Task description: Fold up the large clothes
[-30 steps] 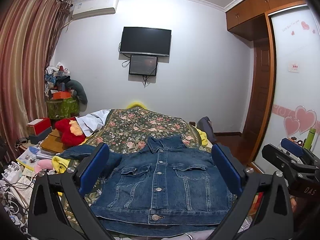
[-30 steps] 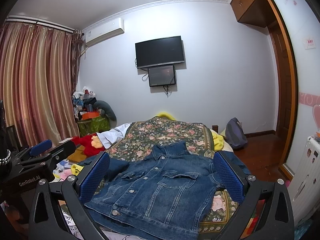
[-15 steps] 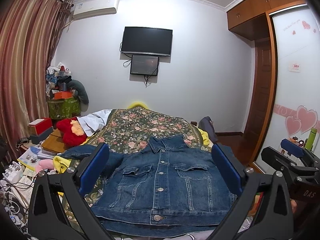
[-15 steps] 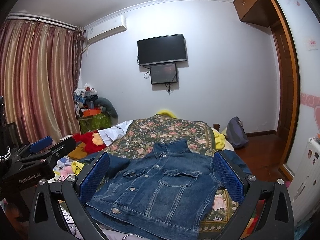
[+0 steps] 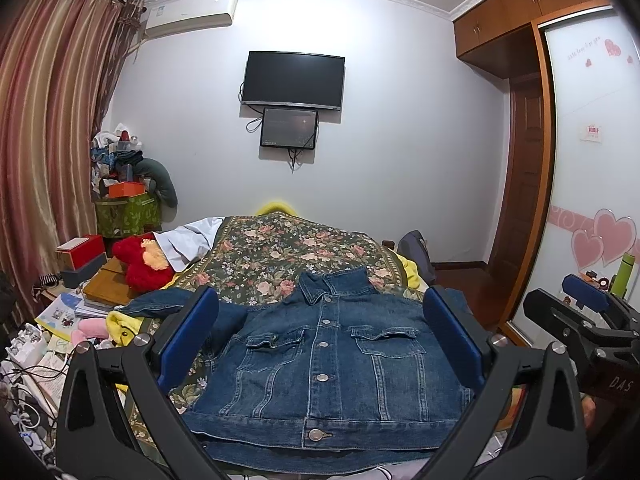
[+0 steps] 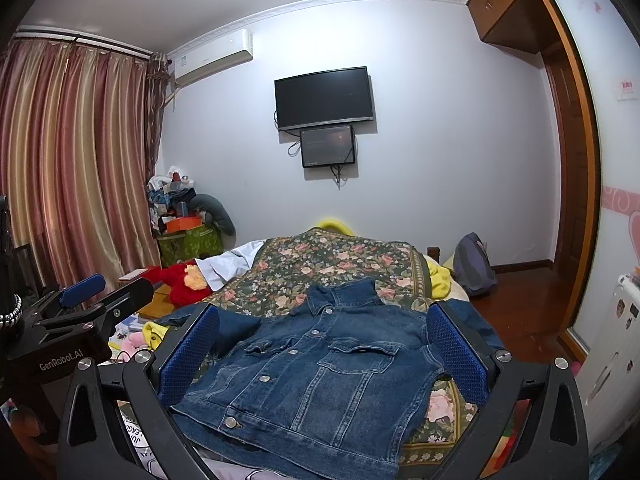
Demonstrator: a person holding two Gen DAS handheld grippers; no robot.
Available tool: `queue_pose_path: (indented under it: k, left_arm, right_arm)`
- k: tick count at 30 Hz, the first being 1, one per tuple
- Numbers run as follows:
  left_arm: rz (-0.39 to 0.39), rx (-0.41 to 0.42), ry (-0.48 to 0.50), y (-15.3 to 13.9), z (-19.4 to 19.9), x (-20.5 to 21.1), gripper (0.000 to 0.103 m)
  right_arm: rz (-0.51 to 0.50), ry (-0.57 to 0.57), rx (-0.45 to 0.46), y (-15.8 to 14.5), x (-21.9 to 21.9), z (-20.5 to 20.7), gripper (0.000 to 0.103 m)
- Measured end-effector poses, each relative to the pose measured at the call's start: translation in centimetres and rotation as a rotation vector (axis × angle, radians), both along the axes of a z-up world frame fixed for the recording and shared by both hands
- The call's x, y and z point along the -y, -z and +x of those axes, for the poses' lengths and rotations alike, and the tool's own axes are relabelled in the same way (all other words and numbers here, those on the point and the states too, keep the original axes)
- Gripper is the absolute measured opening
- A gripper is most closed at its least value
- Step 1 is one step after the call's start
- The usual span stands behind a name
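**Holding off above the jacket, almost nothing moved**

Comparing with the views from a second ago, we find very little change. The denim jacket (image 5: 328, 364) sits a touch lower in the left wrist frame and the far wall shows slightly more, so we judge both tools tipped up or drew back a little. The garment itself has not shifted.

- Jacket: spread front-up, buttoned, collar away from us, on the floral bedspread (image 5: 280, 256), filling the lower centre of both views. One sleeve trails toward the lower left (image 5: 160, 304).
- Left tool (image 5: 320, 344): spread wide, blue pads either side of the jacket in the frame, gripping nothing. It also shows at the left edge of the right wrist view (image 6: 80, 304).
- Right tool (image 6: 320, 344): likewise released and empty; visible at the right edge of the left wrist view (image 5: 584, 312).
- Clutter at left: red plush toy (image 5: 140, 260), books, cables.

Our reading: folding has not begun. No sleeve or hem is taken, and the first grasp, likely at the sleeves or shoulders, is yet to come.
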State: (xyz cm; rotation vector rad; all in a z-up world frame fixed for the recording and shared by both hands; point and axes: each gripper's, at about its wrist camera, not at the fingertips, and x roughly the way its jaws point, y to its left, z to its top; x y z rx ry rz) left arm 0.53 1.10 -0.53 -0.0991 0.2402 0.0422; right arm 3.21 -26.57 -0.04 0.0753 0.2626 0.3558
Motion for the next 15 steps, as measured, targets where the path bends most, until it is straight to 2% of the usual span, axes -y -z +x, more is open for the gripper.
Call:
queue_pose_path:
  k: [15]
  left_arm:
    - [0.002, -0.002, 0.003, 0.17, 0.09, 0.01, 0.103]
  right_arm:
    - [0.000, 0.002, -0.001, -0.05, 0.13, 0.04, 0.103]
